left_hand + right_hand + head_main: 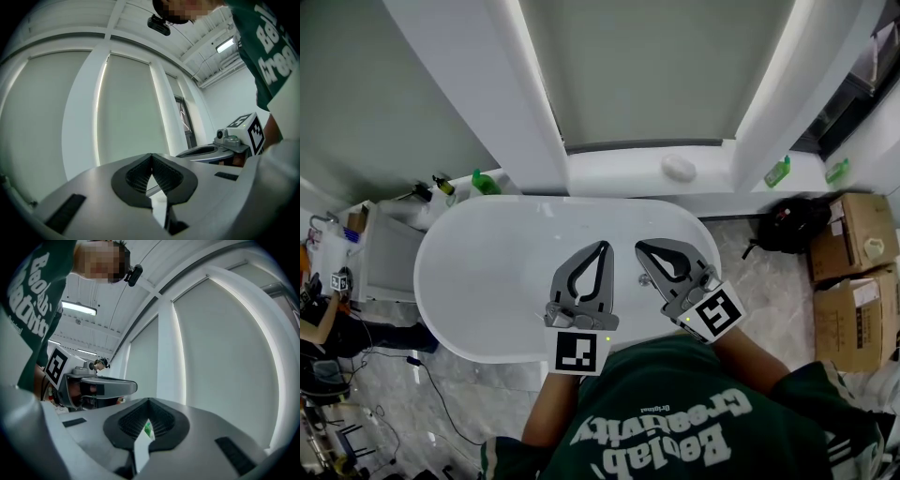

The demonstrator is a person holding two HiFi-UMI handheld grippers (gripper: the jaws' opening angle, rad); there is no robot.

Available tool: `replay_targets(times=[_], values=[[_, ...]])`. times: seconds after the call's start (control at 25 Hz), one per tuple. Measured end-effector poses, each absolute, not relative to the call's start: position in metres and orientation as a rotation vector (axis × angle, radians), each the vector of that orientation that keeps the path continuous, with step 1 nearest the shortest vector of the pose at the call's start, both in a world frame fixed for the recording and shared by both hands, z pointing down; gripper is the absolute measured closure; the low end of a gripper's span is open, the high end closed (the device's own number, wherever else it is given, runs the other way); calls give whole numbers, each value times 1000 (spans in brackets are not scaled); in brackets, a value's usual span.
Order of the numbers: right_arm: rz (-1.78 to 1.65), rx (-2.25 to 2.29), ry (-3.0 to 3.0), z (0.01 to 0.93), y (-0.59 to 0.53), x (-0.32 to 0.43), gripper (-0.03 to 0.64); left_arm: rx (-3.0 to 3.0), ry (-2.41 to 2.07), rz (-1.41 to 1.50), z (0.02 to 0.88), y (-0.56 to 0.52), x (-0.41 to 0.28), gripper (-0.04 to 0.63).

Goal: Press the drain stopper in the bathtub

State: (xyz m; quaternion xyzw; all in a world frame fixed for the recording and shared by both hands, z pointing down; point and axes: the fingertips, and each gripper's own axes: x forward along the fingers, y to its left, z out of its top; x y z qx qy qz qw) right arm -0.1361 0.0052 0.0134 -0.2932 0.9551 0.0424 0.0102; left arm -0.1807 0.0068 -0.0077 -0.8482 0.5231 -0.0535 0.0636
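The head camera looks steeply down from above the person [675,412] onto the bathtub [487,272], with the left gripper [601,246] and right gripper [640,247] close below it. Each gripper camera sits just behind its own jaws and tilts up past them toward the window blind [637,66] and ceiling [206,42]. Each also catches the other gripper alongside. All three views share the blind.
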Motion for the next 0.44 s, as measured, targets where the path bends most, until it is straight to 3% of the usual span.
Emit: replay_targets(times=[0.44], values=[[120, -934, 2988, 13, 2, -153, 603, -2585, 1570, -144, -7, 1, -194, 586]])
